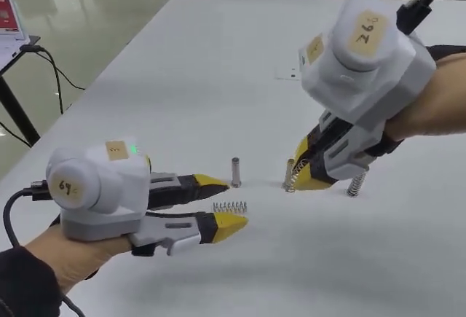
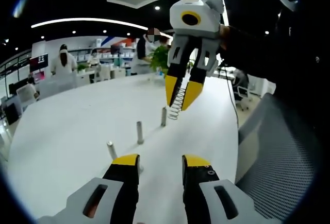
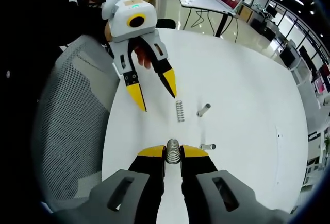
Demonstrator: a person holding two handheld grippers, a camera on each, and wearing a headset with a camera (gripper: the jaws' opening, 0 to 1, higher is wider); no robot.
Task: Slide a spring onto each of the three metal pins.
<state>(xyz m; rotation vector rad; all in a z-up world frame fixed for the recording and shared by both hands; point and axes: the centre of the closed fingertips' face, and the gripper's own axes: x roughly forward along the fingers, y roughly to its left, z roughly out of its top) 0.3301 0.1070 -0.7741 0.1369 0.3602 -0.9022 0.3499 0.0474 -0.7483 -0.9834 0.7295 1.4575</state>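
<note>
The right hand-held gripper [image 1: 302, 175] pinches a spring [image 1: 293, 177], tilting it over the middle pin [image 1: 289, 165] to thread it, while the left hand-held gripper [image 1: 226, 202] hovers open by the loose spring [image 1: 230, 206], mid-bench [image 1: 218, 76], ready to grab.

The head view looks forward and down at the desk [image 1: 218, 62] from close above the left gripper [image 1: 234, 202] and right gripper [image 1: 304, 171]. Each gripper view faces the other gripper beyond its own jaws, the right past the spring [image 3: 174, 152] between them; all three share the pins [image 1: 235, 172].
</note>
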